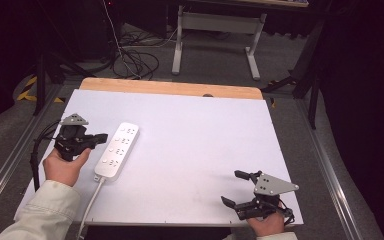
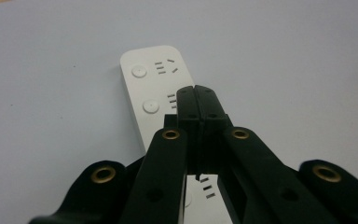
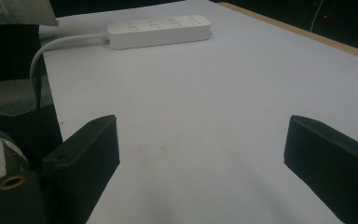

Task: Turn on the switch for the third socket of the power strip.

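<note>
We are hovering our clenched left claw over the power strip.
Our right claw is lying released, well apart on the counter.

Power strip: we see smooth white plastic with a faint sheen.
Cord: white, rubbery-looking sheath.
Table: we note a matt pale sheet over a wooden edge.
Left gripper: matt black plastic, brass-coloured rivets.
Right gripper: black plastic under a grey metal-looking plate.
Sleeve: pale woven cloth.
</note>
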